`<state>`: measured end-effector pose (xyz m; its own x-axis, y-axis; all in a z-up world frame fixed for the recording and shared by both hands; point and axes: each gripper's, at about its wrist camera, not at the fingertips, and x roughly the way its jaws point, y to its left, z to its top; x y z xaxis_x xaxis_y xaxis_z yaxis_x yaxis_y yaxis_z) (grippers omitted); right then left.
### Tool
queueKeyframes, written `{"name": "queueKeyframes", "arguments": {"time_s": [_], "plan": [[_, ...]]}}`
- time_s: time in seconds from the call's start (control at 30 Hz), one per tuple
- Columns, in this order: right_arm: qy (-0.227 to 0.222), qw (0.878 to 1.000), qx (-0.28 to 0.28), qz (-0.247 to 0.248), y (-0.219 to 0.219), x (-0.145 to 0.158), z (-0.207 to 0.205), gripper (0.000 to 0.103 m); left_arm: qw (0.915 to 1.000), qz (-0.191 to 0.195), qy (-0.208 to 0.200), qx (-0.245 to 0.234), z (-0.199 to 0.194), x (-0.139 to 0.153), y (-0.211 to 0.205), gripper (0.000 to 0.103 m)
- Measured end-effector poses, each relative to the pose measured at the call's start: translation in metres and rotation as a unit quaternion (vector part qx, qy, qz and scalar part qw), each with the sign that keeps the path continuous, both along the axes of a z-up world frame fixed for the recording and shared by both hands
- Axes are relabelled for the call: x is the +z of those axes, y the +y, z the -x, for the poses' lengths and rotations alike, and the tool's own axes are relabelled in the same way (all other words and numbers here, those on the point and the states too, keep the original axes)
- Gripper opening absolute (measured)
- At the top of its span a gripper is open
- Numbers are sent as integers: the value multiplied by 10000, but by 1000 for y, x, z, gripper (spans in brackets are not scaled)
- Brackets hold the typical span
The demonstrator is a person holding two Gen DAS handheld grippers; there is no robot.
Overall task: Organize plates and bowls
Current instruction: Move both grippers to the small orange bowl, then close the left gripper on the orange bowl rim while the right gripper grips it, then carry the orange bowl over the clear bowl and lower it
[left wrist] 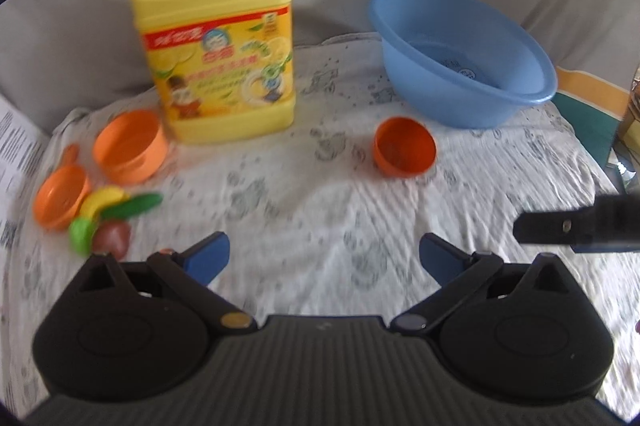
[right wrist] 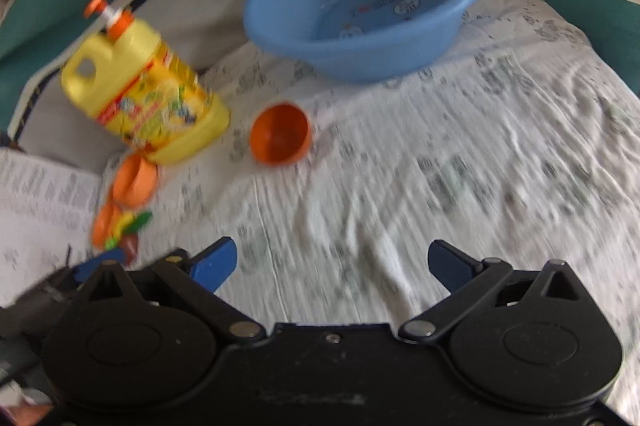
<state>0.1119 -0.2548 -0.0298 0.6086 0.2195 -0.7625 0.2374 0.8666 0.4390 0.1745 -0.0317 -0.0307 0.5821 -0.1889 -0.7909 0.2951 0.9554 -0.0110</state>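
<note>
Both claws empty, fingers spread wide, hovering above a patterned cloth (left wrist: 320, 193). Whether a bed or a surface lies under it, cannot tell. Frames blurred.

Left claw (left wrist: 324, 258): nothing between the blue pads. Right claw (right wrist: 332, 266): same; its black tip also enters the left view at 3 o'clock.

Layout, left view:
- Dark bowl (left wrist: 404, 147), orange, alone on the cloth at 1 o'clock, tipped with its mouth toward the camera. Same bowl sits at 11 o'clock in the right view (right wrist: 280, 135).
- Basin (left wrist: 460, 53), blue, behind the dark bowl at 1–2 o'clock, nothing in it; near the bowl, not touching.
- Detergent jug (left wrist: 216, 37), yellow, upright at 11 o'clock.
- Pale bowl (left wrist: 130, 145), orange, just beside the jug's base at 10 o'clock.
- Small pan (left wrist: 60, 199), orange, at 9 o'clock, against a heap of toy food (left wrist: 106, 222).

Step, by judgement: opening approach; no dish gripped, none stacked or in the basin. The dark bowl is nearest both claws and clear all round, so likely first.

Next move calls for: advancing a claw to straddle the bowl's rim, one finger inside and one outside, then closing. The tipped bowl may roll when nudged.
</note>
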Motion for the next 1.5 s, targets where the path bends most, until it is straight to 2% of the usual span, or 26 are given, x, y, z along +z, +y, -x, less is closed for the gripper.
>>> {"name": "queueKeyframes", "arguments": {"time_s": [0.07,0.17,0.3,0.4,0.5,0.67,0.8,0.83,1.2,1.5], "plan": [[-84,9999,-82,17,-5,1,-15,103,10000,-21,-11,-12,-13,-5,-9,103],[-129,9997,-200,84,-12,-2,-39,93,10000,6,3,-23,-33,-11,-23,103],[-96,9995,-284,-52,-18,-13,-67,73,10000,39,18,-38,-55,-20,-43,100],[-122,9994,-276,-145,-18,-21,-81,58,9999,56,67,-79,-69,-27,-54,89],[-163,9993,-232,-253,-16,-28,-94,45,9998,89,171,-101,-80,-35,-61,72],[-141,9989,-169,-423,-10,-40,-111,31,9991,121,305,-262,-91,-46,-67,42],[-113,9986,-80,-511,-3,-46,-118,15,9981,125,407,-437,-92,-53,-73,27],[-118,9985,-51,-535,-1,-47,-119,14,9978,145,438,-468,-93,-55,-74,21],[-205,9992,104,-317,12,-33,-102,14,9977,104,517,-435,-76,-51,-69,21],[-159,9987,421,-251,42,-16,-64,14,9973,137,652,-311,-34,-30,-38,21]]}}
